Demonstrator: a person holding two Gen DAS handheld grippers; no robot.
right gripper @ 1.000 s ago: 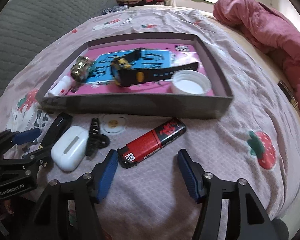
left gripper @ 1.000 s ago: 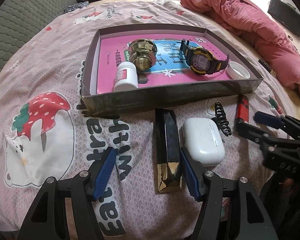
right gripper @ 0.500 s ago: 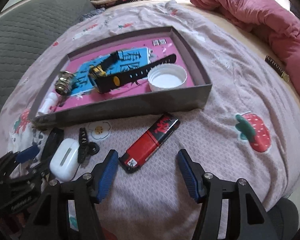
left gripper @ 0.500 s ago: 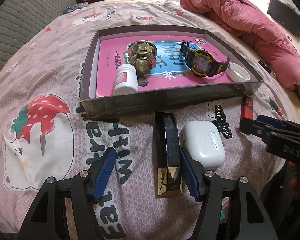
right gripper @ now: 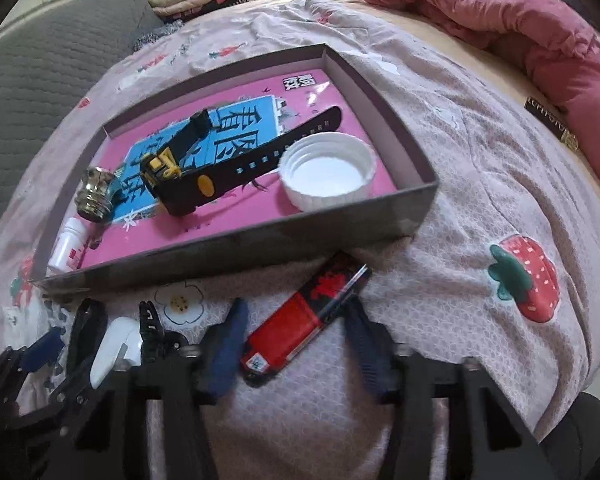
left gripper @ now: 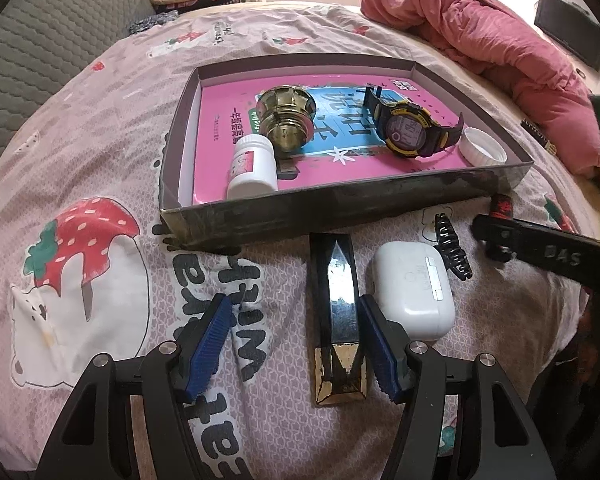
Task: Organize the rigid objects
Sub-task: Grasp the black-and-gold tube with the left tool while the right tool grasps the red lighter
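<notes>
Right gripper (right gripper: 296, 344) sat low over the red-and-black lighter (right gripper: 306, 316) on the bedsheet (right gripper: 480, 240), just in front of the tray (right gripper: 236, 246). Its jaws had just been closing, lighter between them, pads near its sides; contact unclear through blur. Left gripper (left gripper: 296, 344) hung spread, right pad beside the black-gold bar (left gripper: 338, 316), white earbud case (left gripper: 414, 288) close by.
</notes>
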